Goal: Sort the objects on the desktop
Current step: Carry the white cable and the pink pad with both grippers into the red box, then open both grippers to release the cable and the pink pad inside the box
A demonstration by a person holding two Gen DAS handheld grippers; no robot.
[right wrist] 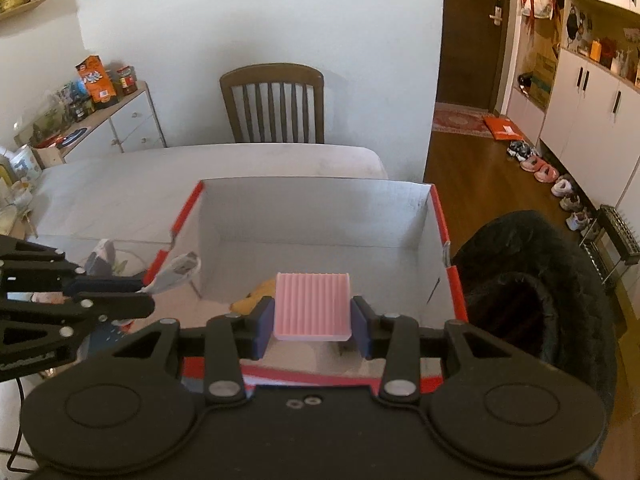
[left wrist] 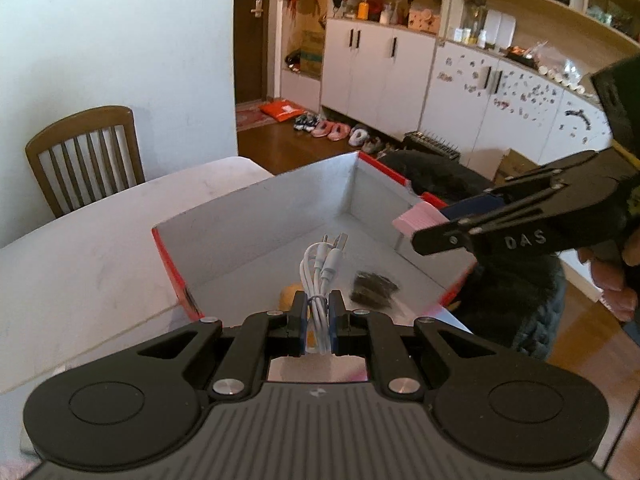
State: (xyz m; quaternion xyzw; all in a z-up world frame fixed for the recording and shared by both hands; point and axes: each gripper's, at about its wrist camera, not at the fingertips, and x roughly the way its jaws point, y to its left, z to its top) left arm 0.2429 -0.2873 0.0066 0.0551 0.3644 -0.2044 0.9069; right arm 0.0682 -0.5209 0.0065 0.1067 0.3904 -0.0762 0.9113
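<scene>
Left tongs point(left wrist: 318, 312) clamped on white cable point(left wrist: 316, 276); right tongs point(right wrist: 312, 322) gripping pink ridged pad point(right wrist: 312, 306); both above red-edged box point(right wrist: 320, 208).

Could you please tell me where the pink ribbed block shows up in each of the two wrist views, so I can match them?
Left wrist view: the pink ribbed block is right of centre, side-on, clamped by the right gripper above the box's right wall.
Right wrist view: it is at lower centre, seen from above, between the blue-padded fingers.
Shared landmark: the red-edged cardboard box on the table.
</scene>
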